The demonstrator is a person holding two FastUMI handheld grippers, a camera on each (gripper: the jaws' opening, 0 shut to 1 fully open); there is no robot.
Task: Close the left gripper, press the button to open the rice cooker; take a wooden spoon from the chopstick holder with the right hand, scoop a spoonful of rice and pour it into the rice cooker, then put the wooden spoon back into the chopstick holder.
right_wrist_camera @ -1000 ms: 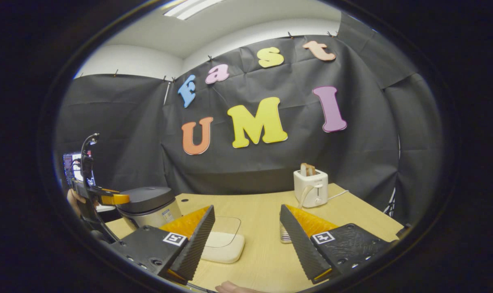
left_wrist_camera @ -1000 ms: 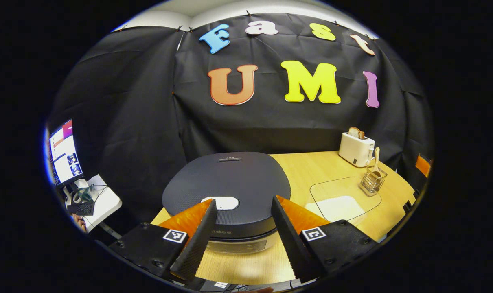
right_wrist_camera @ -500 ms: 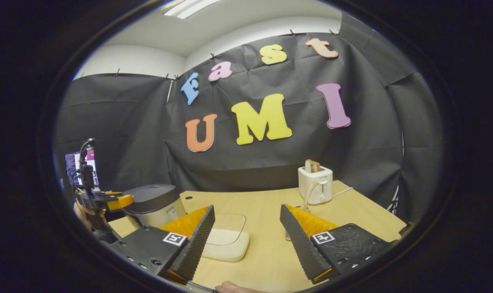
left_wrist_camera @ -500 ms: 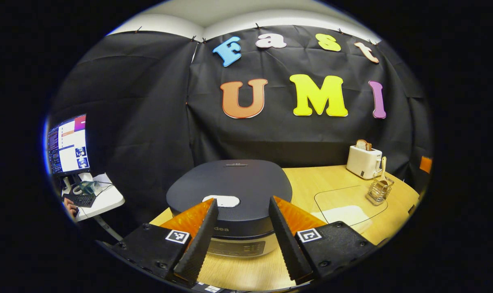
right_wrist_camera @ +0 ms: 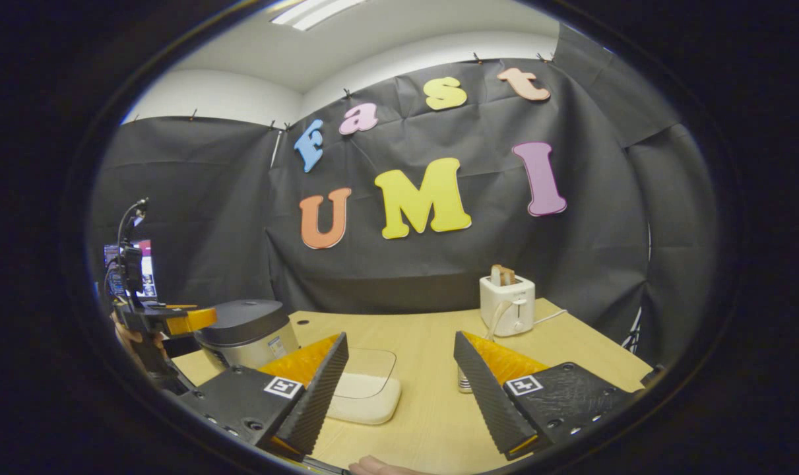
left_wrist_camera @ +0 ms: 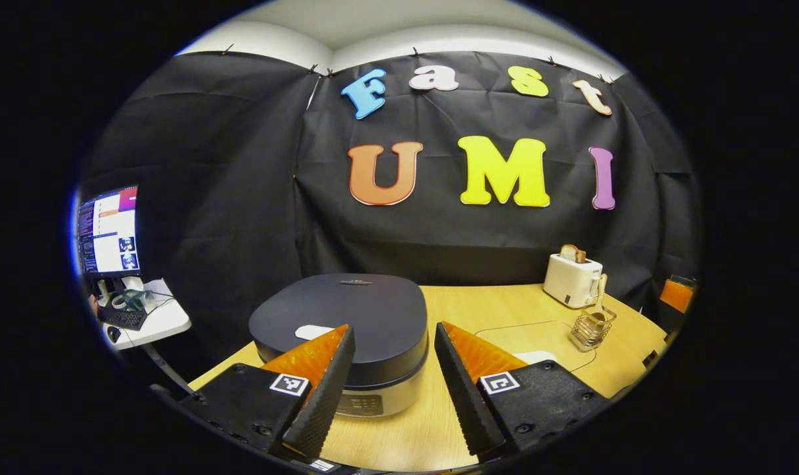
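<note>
Rice cooker [left_wrist_camera: 343, 330], lid shut, sits on the bench [left_wrist_camera: 491, 310] just ahead of our left hand-held gripper [left_wrist_camera: 389, 389], whose fingers are spread wide. Our right hand-held gripper [right_wrist_camera: 399, 396] gapes empty too; farther off, the wooden spoon [left_wrist_camera: 599, 300] stands in the chopstick holder [left_wrist_camera: 589, 328].

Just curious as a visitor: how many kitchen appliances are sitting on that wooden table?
2: the dark-lidded rice cooker at the table's left end, lid closed, and the white toaster at the far right, near the wall. Others may be hidden.

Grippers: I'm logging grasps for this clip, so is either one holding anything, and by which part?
Nothing is held. The left gripper and right gripper are both open and empty.
</note>
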